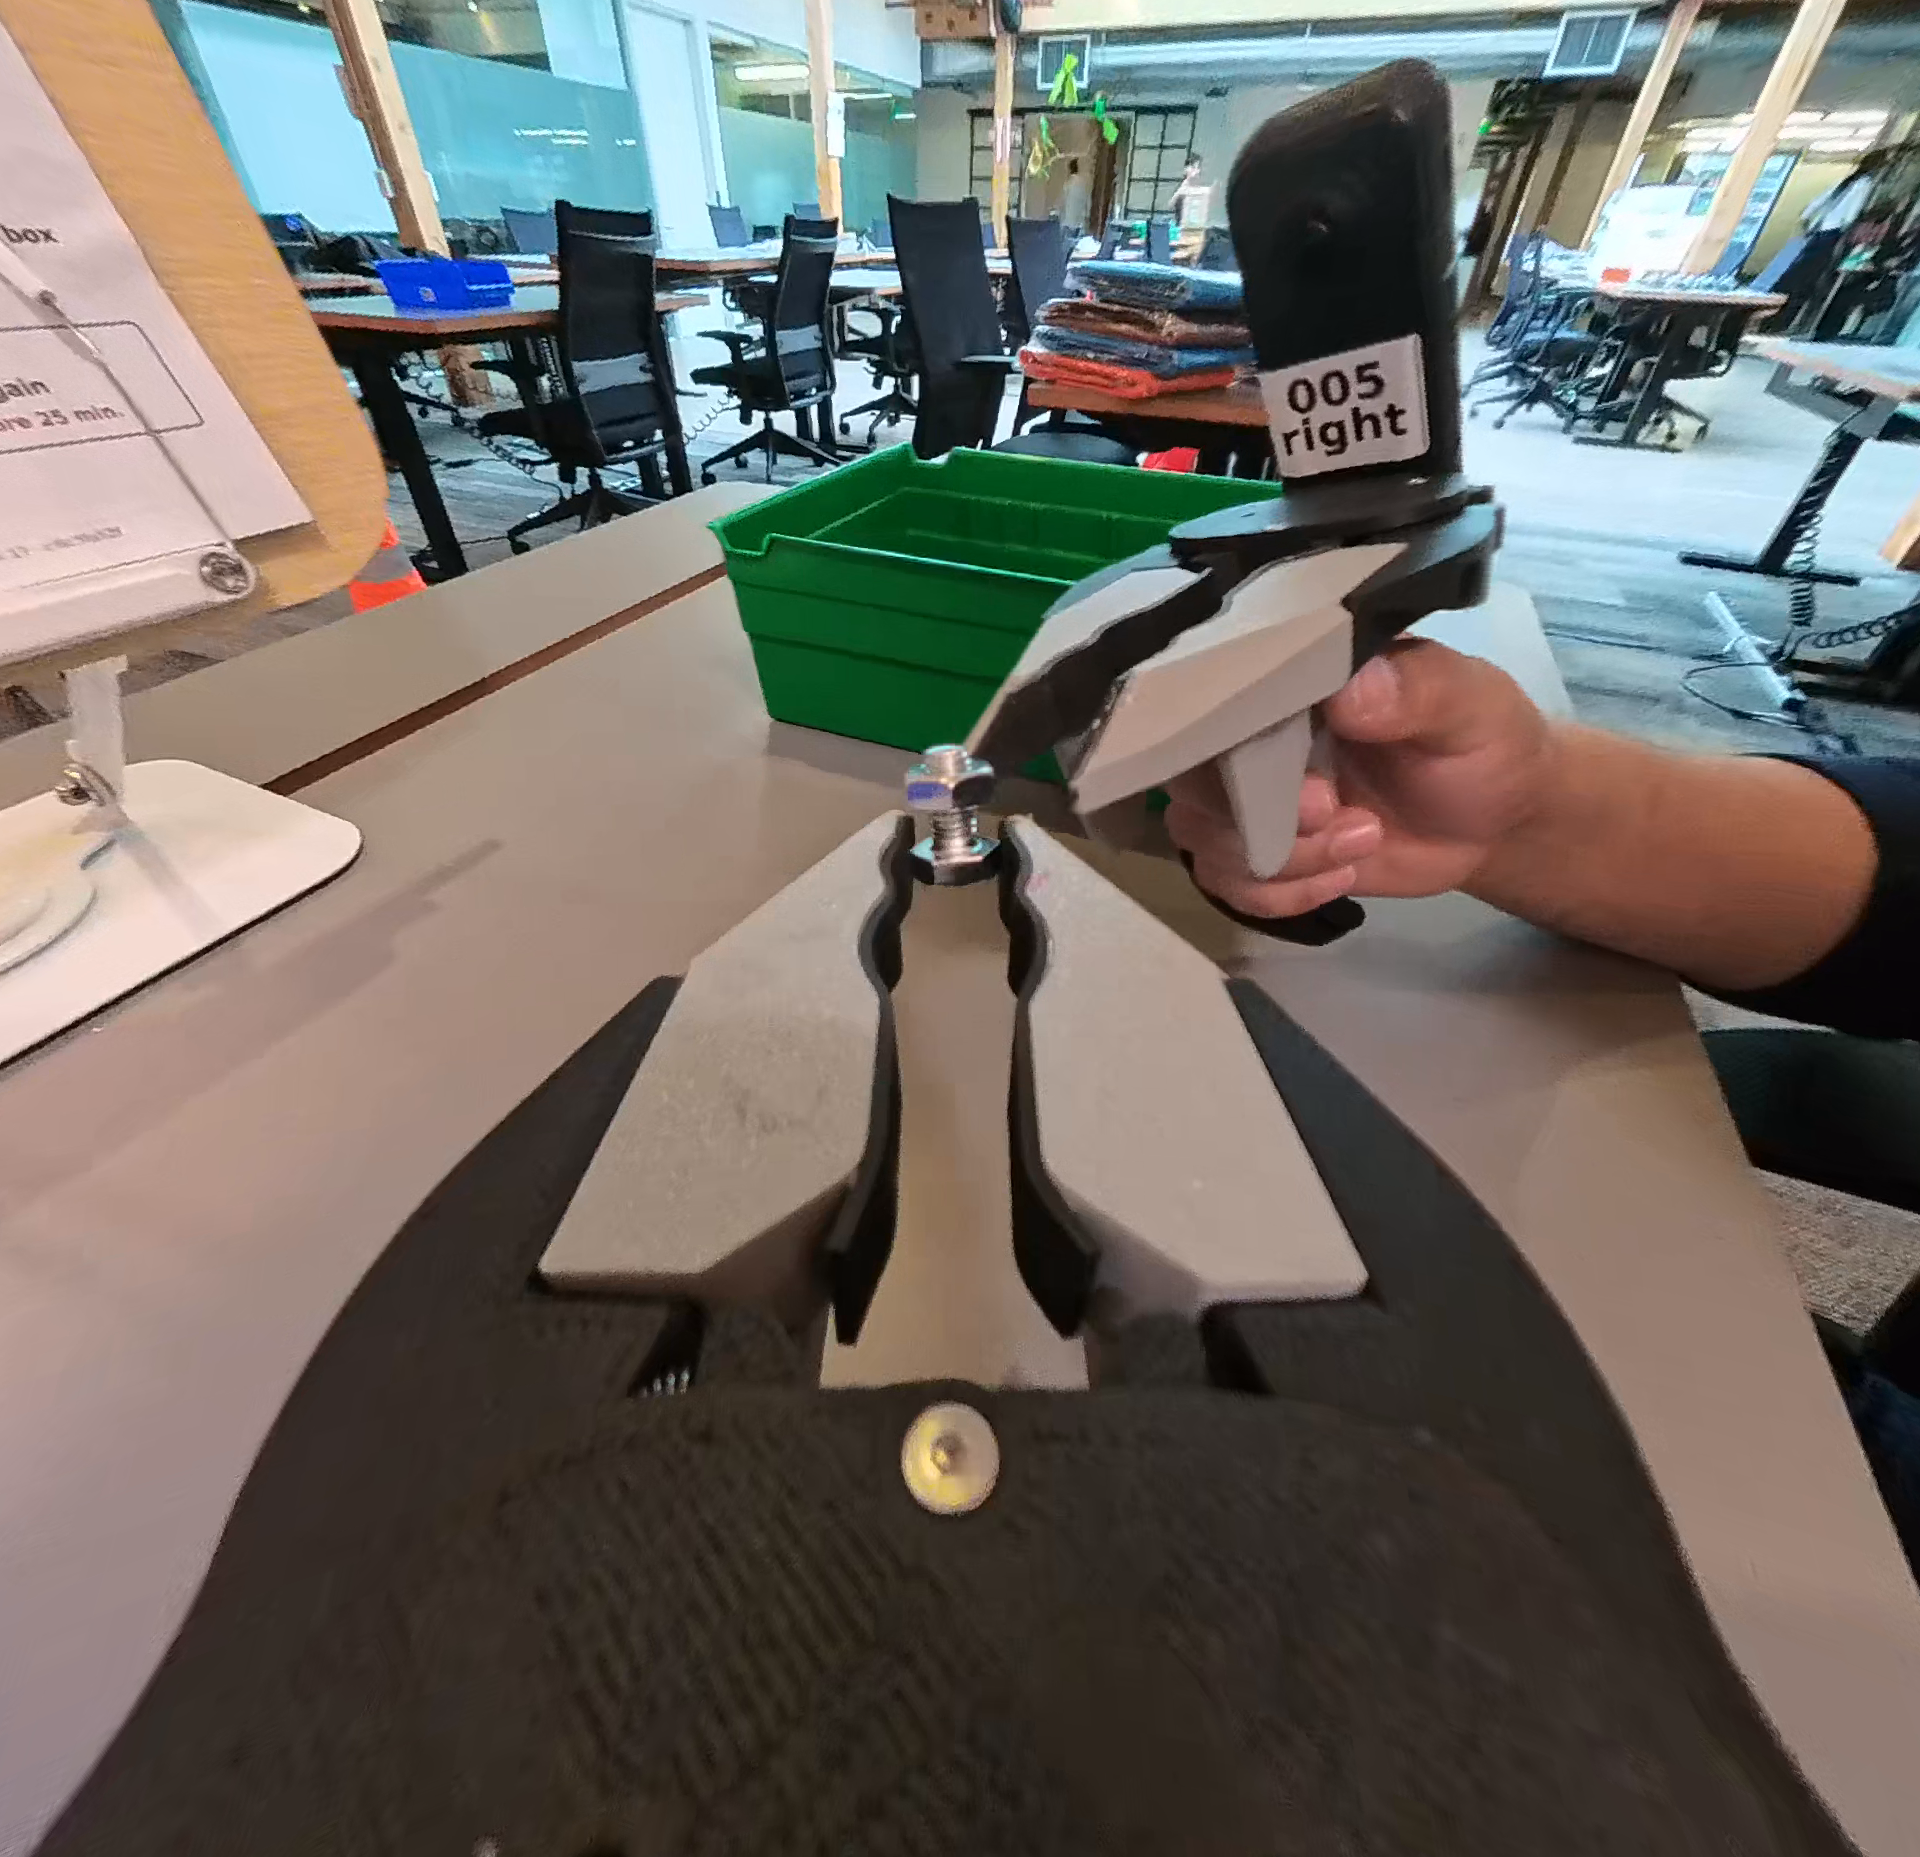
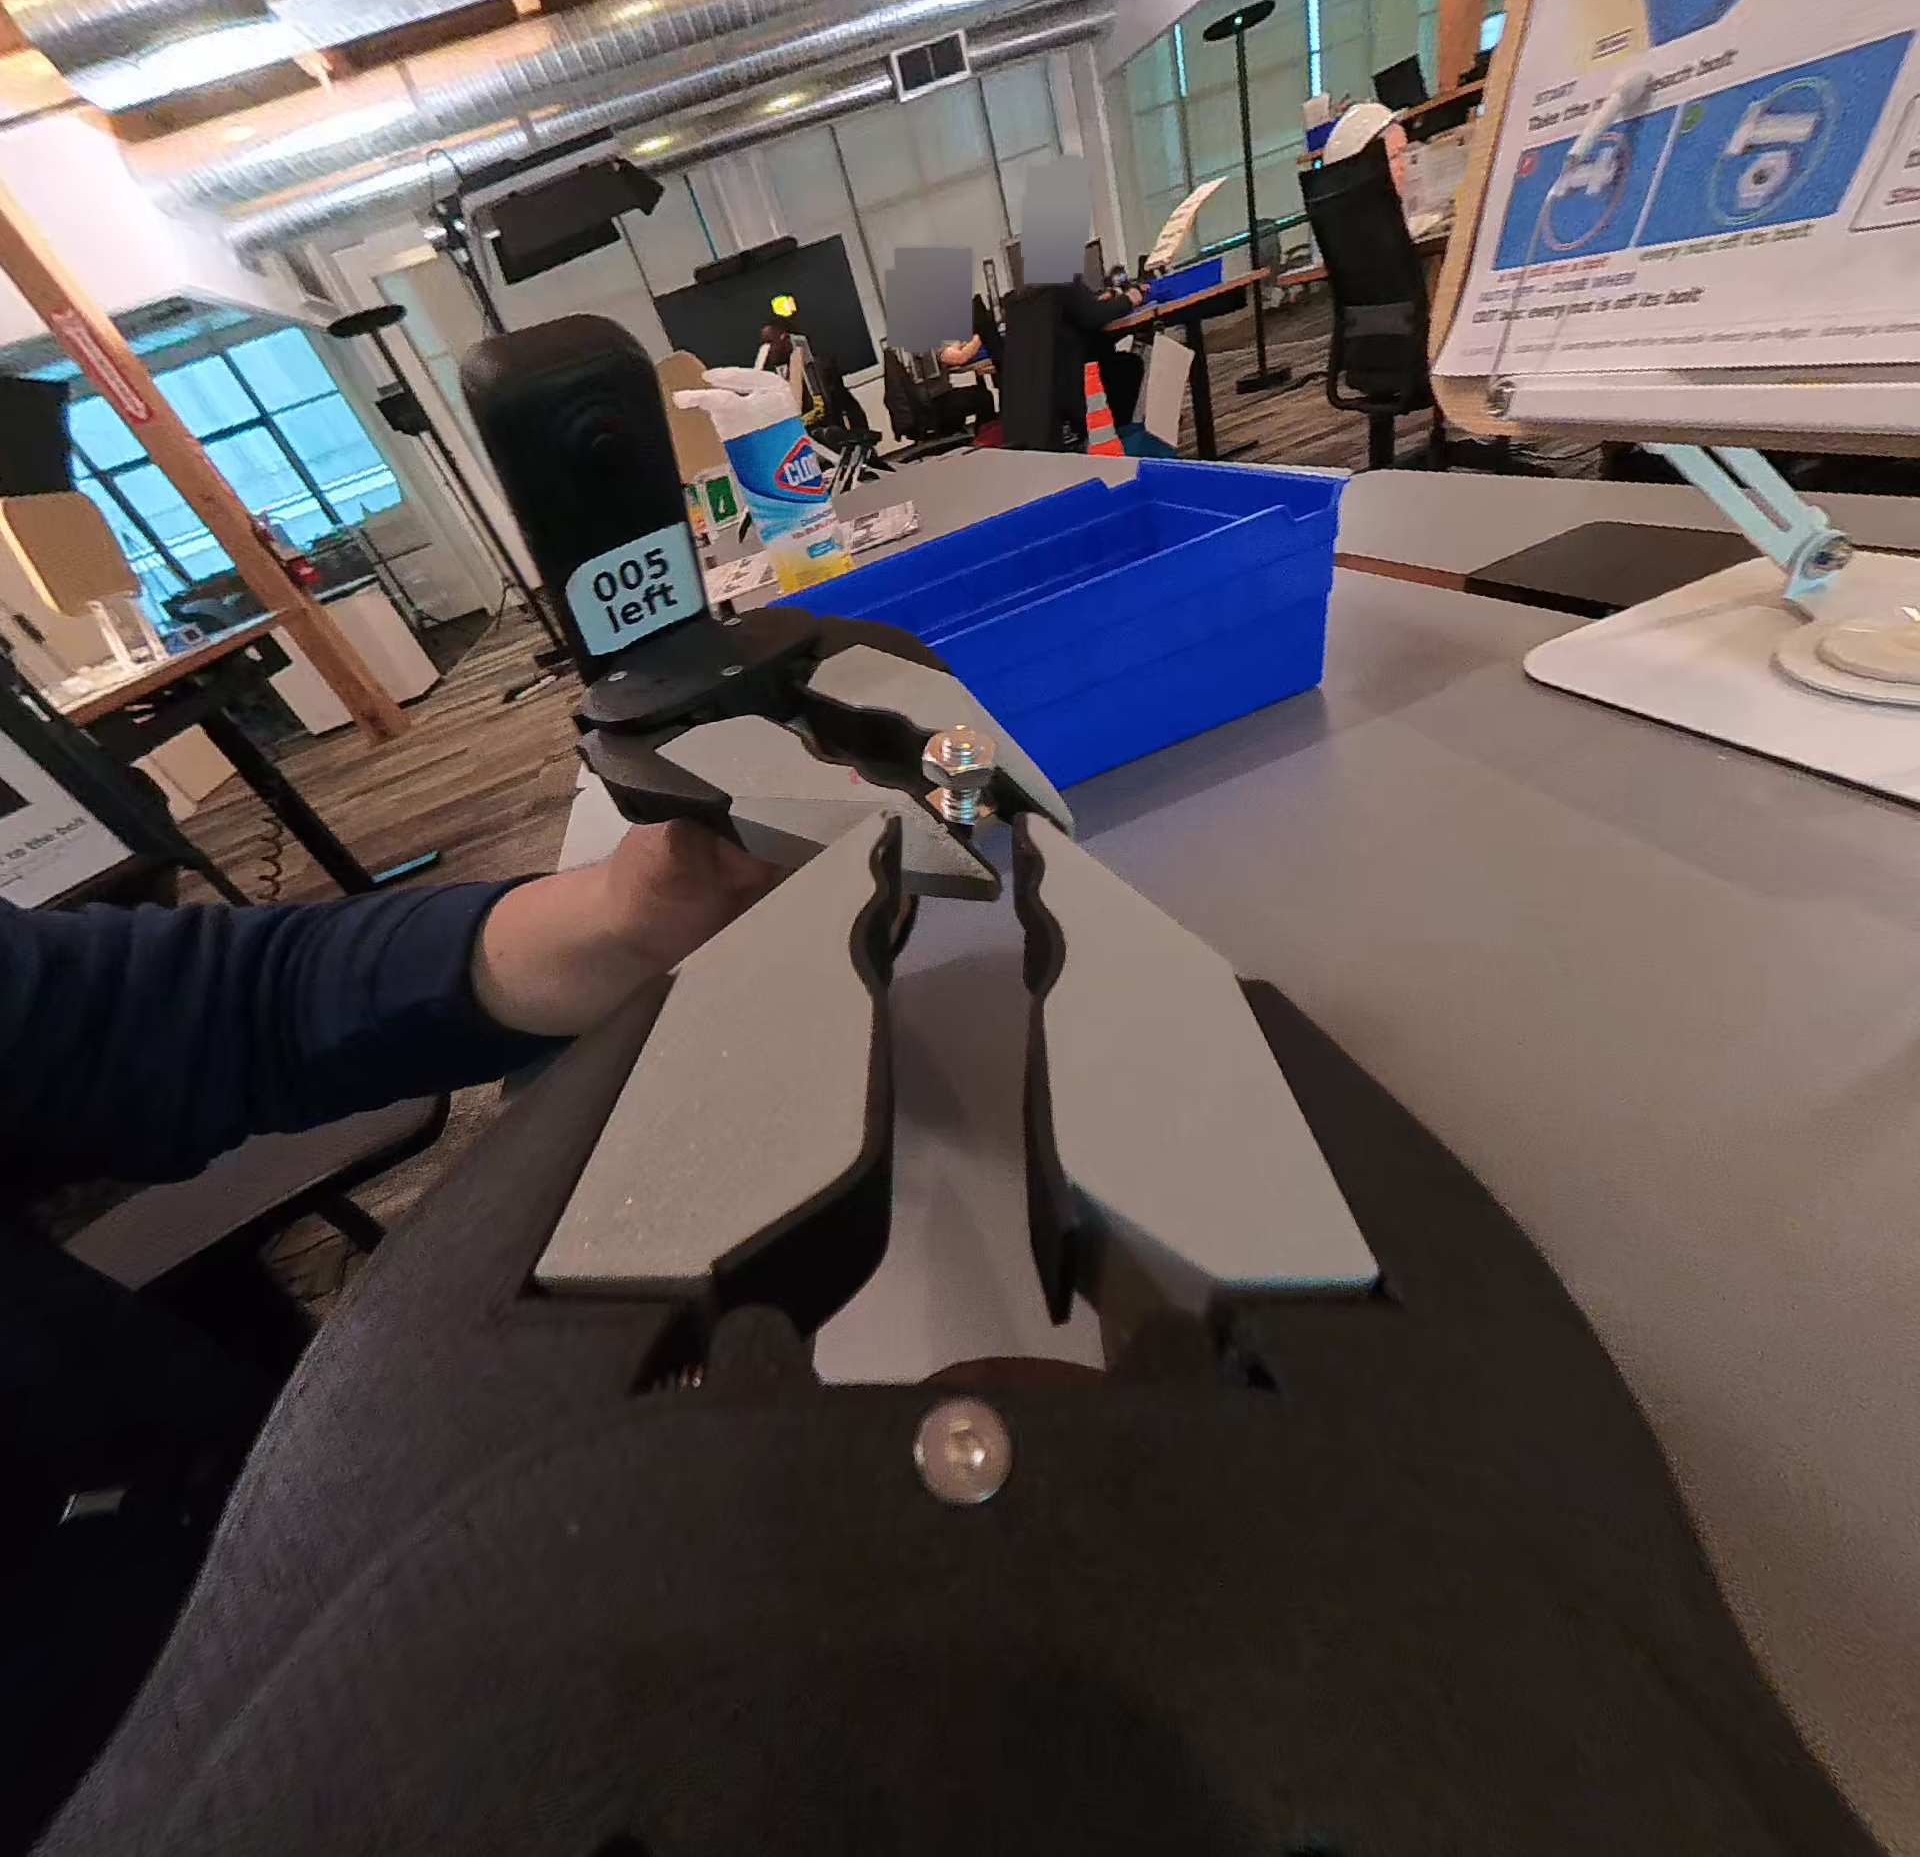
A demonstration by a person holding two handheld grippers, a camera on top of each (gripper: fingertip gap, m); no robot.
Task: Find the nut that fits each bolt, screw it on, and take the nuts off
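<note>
A silver bolt (image 1: 951, 839) stands upright, thread end up, with a silver hex nut (image 1: 945, 779) near its top. My left gripper (image 1: 953, 846) is shut on the bolt's head and holds it above the grey table (image 1: 520, 924). My right gripper (image 1: 1029, 784) comes in from the right, with one fingertip right beside the nut. In the right wrist view my right gripper (image 2: 956, 836) is open, and the nut (image 2: 958, 753) and bolt (image 2: 961, 801) sit just beyond its fingertips, held by the left gripper (image 2: 977, 831).
A green bin (image 1: 883, 602) stands on the table behind the bolt. A blue bin (image 2: 1143, 602) stands farther along the table. A paper sign on a white stand (image 1: 156, 872) is at the left, with a wipes canister (image 2: 784, 498) behind the left gripper. Left and right tips are no more than a few centimetres apart.
</note>
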